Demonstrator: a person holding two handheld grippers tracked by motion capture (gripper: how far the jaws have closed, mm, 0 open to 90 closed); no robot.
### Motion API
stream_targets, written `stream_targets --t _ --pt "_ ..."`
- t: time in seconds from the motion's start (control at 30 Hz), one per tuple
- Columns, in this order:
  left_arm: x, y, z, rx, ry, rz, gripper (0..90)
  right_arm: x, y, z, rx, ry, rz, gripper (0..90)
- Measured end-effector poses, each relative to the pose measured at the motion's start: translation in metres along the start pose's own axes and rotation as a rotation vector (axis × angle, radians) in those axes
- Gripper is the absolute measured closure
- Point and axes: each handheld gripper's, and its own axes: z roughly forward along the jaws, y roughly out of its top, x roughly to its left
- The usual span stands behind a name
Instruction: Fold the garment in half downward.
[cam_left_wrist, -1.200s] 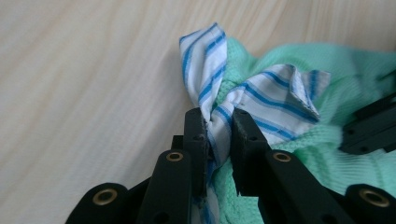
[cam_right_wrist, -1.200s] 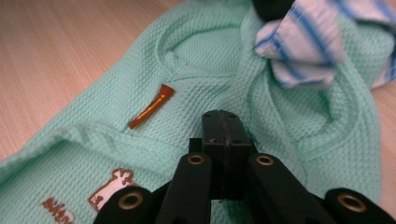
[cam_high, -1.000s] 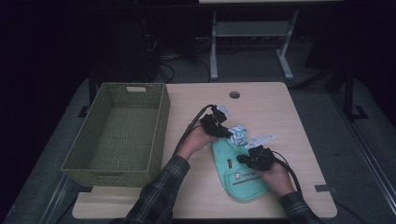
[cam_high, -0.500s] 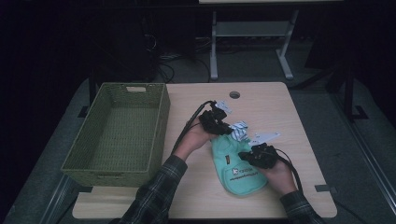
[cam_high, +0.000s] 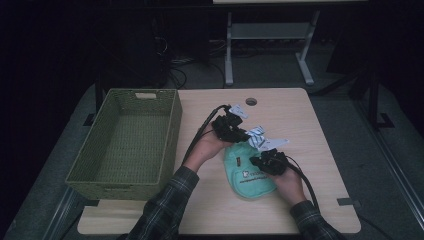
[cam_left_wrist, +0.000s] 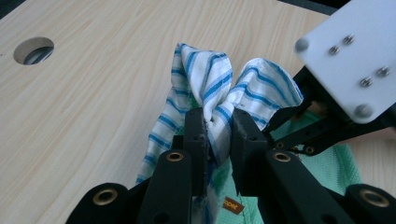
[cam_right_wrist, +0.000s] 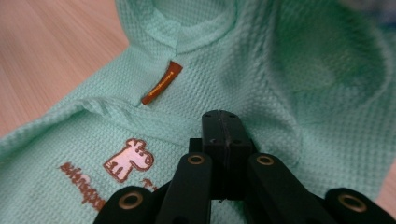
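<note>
A blue-and-white striped cloth (cam_left_wrist: 210, 79) is bunched between the jaws of my left gripper (cam_left_wrist: 218, 128), which is shut on it. In the high view the left gripper (cam_high: 243, 134) holds the striped cloth (cam_high: 257, 136) just above the top edge of a mint green garment (cam_high: 247, 177) that lies on the table. My right gripper (cam_high: 260, 161) rests on that garment. In its own view the right gripper (cam_right_wrist: 226, 128) has its jaws shut together, tips down against the green garment (cam_right_wrist: 303, 93), near a brown label (cam_right_wrist: 162, 83) and a small animal logo (cam_right_wrist: 128, 157).
A green woven basket (cam_high: 172, 135) stands at the left of the wooden table (cam_high: 310, 130), with nothing in it. A round cable hole (cam_high: 251, 101) sits near the table's far edge. Beyond the table are dark floor, cables and a metal stand (cam_high: 265, 35).
My left gripper has risen a little with the striped cloth in it. The right gripper has stayed on the green garment.
</note>
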Motion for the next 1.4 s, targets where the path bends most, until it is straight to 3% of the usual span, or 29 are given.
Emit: stream_targets --t 0.07,0.17,0.23,0.4,0.6,0.77,0.9,1.0,1.13,1.3,1.4 --pt "-0.001 -0.001 0.000 -0.004 -0.001 -0.004 77.9 0.002 -0.002 -0.012 -0.014 0.020 0.009 90.0" --pt "-0.002 -0.001 -0.001 0.004 0.001 0.003 77.9 0.008 -0.012 -0.030 0.014 0.063 0.000 90.0" --pt "-0.002 -0.001 -0.002 0.009 0.007 0.015 77.9 0.014 -0.024 -0.035 0.054 0.075 -0.010 90.0" --pt "-0.006 0.000 -0.003 0.015 0.008 0.023 77.9 0.020 -0.037 -0.038 0.081 0.091 -0.017 90.0" --pt "-0.018 -0.001 -0.002 0.043 0.026 0.078 77.9 0.016 -0.033 -0.032 0.068 0.066 -0.017 90.0" --pt "-0.033 -0.005 0.003 0.052 0.031 0.097 77.8 0.011 -0.029 -0.028 0.059 0.048 -0.008 90.0" --pt "-0.047 -0.009 0.011 0.081 0.040 0.144 77.8 0.008 -0.034 -0.037 0.061 0.053 0.002 90.0" --pt "-0.058 -0.010 0.018 0.113 0.072 0.191 77.8 0.005 -0.039 -0.047 0.058 0.053 0.015 89.9" --pt "-0.069 -0.015 0.026 0.136 0.066 0.227 77.7 0.004 -0.043 -0.060 0.033 0.048 0.031 89.2" --pt "-0.079 -0.024 0.037 0.169 0.052 0.253 76.0 -0.005 -0.047 -0.075 -0.003 0.033 0.048 88.3" --pt "-0.079 -0.026 0.036 0.151 0.028 0.232 72.7 -0.007 -0.047 -0.077 -0.012 0.031 0.051 88.3"
